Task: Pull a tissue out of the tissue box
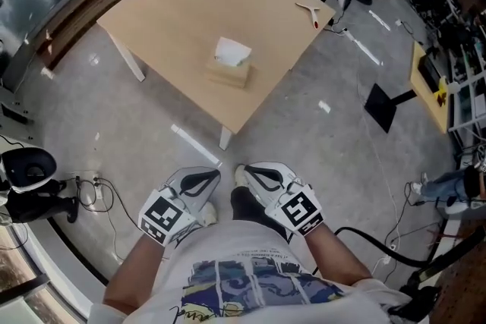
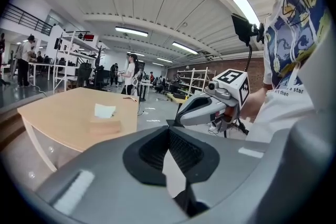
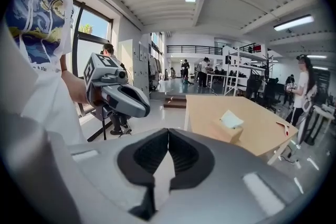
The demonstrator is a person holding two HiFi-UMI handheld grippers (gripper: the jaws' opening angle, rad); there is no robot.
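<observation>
Tissue box stands on the desk, toward the corner nearest the person, in the head view. A white tissue rises from its top. The box is pale tan, close to the desk's own colour, low and rectangular. The tissue's free end stands above the slot, which I judge gives a ready place to grip. The left tongs and right tongs are held side by side close to the person's body. They are over the floor and well apart from the box. Their tips point toward the desk, and I read this as a carrying posture ahead of the reach. No part of the pull is done yet. A small pale implement with a red tip lies near the far right edge of the desk and plays no part in the task.

Left gripper view: the left tongs are closed tip to tip with nothing between them. The tissue box sits off to the left on the desk, with the tissue upright and slightly creased. The right tongs show just beside, at about the same height.

Right gripper view: the right tongs are likewise closed and empty. The tissue box lies ahead and to the right on the desk, its tissue folded to a leaning peak. The left tongs appear alongside. My judgement is that one pair must open before it can take the tissue.
</observation>
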